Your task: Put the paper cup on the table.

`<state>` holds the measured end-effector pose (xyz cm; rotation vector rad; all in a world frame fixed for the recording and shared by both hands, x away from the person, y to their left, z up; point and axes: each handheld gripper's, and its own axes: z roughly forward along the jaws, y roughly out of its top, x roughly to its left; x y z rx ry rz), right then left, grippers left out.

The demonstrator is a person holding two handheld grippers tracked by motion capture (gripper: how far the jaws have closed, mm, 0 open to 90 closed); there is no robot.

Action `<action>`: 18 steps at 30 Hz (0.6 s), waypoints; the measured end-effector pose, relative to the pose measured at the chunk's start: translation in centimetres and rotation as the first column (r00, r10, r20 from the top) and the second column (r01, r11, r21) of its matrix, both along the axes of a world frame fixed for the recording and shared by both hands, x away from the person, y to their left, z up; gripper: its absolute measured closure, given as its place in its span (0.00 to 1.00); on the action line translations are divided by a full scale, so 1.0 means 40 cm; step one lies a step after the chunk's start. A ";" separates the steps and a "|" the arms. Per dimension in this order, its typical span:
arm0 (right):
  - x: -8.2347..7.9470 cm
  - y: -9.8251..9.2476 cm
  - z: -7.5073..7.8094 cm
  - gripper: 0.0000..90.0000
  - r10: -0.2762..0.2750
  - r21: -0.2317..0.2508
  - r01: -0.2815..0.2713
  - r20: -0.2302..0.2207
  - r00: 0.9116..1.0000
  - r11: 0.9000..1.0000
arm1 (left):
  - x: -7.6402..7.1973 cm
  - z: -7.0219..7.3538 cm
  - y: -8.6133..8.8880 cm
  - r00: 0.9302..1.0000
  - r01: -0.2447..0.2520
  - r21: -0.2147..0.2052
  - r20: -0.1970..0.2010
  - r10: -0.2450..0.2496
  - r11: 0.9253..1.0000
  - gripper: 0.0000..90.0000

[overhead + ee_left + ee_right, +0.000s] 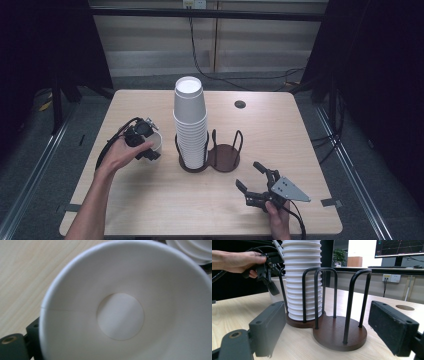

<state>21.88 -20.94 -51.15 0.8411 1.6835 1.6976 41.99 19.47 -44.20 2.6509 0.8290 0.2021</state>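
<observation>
Left gripper (142, 142), left of centre in the high view, clamped a single paper cup (152, 141) beside the stack (190, 125) in the holder (210, 159), while the right gripper (257, 182) waited wide open; seemingly mid-transfer, the cup next needed lowering squarely into the empty bay.

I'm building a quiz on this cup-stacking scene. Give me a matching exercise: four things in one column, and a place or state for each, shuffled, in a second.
Things:
1. tall stack of white paper cups
2. single white paper cup
3. right gripper
4. round dark wooden holder base with black wire posts

Places or states:
A. open, resting near the table's front edge
B. holds no cups
C. held at the left gripper
D. stands in the left half of the wire rack

Pairs: 1-D, 2-C, 3-A, 4-B
</observation>
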 end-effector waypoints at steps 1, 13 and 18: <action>0.000 0.000 0.000 0.15 0.000 0.000 0.000 0.000 1.000 1.000 | 0.000 0.000 0.000 1.000 0.000 0.000 0.000 0.000 1.000 0.10; 0.000 0.000 0.000 0.15 0.000 0.000 0.000 0.000 1.000 1.000 | -0.021 -0.025 0.037 0.999 -0.027 -0.043 0.038 0.029 0.999 0.11; 0.000 0.000 0.000 0.15 0.000 0.001 0.000 -0.001 1.000 1.000 | -0.036 -0.037 0.064 0.999 -0.024 -0.074 0.032 0.026 0.997 0.18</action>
